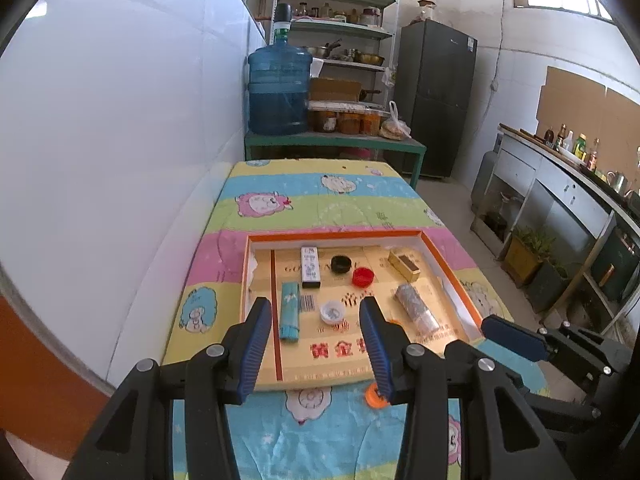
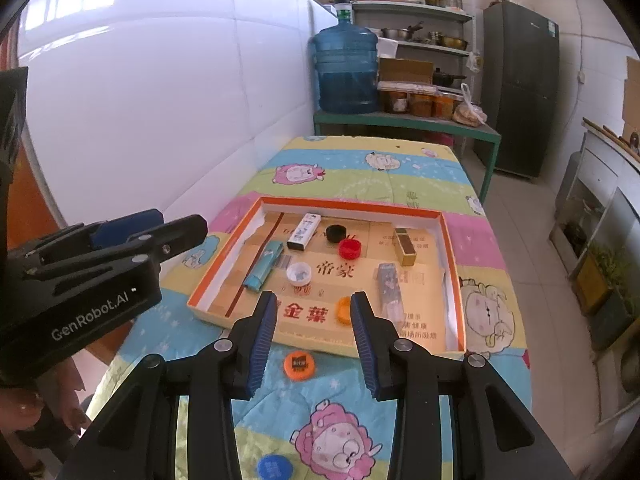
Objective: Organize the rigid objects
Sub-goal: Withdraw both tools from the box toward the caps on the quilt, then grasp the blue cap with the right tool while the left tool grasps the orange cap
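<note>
Left gripper [image 1: 316, 344]: jaws spread, nothing between them, hovering over the near end of the tray [image 1: 452, 280]. Right gripper [image 2: 314, 336]: also spread and empty, low over the tray's near edge.

Between the right fingers and just past them lies an orange cap [image 2: 345, 310] inside the tray. A second orange cap [image 2: 300, 365] sits on the cartoon-print cloth [image 2: 420, 168], just outside the near rim; a blue cap [image 2: 274, 467] lies nearer still.

Inside the tray: teal lighter [image 2: 263, 266] at left, white cap [image 2: 299, 272], white box [image 2: 304, 231], black cap [image 2: 336, 233], red cap [image 2: 349, 249], gold box [image 2: 405, 246], grey tube [image 2: 390, 290] at right. All apart, none stacked.

Orange rim raised on the far and side edges. White wall runs close along the cloth's left side; bare cloth beyond the tray.
</note>
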Demonstrator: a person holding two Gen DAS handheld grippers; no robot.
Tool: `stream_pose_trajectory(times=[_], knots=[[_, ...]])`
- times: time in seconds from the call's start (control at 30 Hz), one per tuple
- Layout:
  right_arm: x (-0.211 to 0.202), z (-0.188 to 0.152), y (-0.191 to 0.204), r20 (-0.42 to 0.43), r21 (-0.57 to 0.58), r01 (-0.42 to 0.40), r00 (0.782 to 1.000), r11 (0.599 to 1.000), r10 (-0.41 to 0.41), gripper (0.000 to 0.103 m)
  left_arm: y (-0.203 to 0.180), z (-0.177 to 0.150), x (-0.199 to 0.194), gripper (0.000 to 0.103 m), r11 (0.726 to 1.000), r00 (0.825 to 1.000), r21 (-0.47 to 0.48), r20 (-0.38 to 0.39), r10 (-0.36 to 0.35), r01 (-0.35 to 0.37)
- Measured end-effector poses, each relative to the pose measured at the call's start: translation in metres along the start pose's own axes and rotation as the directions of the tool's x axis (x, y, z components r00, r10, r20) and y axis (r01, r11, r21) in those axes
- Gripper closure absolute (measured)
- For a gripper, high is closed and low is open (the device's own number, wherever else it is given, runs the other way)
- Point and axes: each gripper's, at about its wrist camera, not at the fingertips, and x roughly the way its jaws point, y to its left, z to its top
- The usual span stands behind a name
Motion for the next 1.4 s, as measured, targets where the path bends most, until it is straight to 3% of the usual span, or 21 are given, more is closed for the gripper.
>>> stream_pose_trajectory(times=[1.0, 1.4], knots=[[-0.018, -0.072, 0.026, -0.008, 0.015, -0.023, 1.000, 1.000, 0.023, 0.064, 0.008, -0.069, -0.011, 0.057, 1.000, 0.999, -0.020, -0.047, -0.002, 0.001], [-0.001, -0.113, 0.033, -0.069, -0.004, -0.045, 0.997, 0.999, 0.045, 0.063, 0.022, -0.088, -0.005, 0.057, 0.999, 0.998, -0.048, -0.065, 0.004, -0.008]])
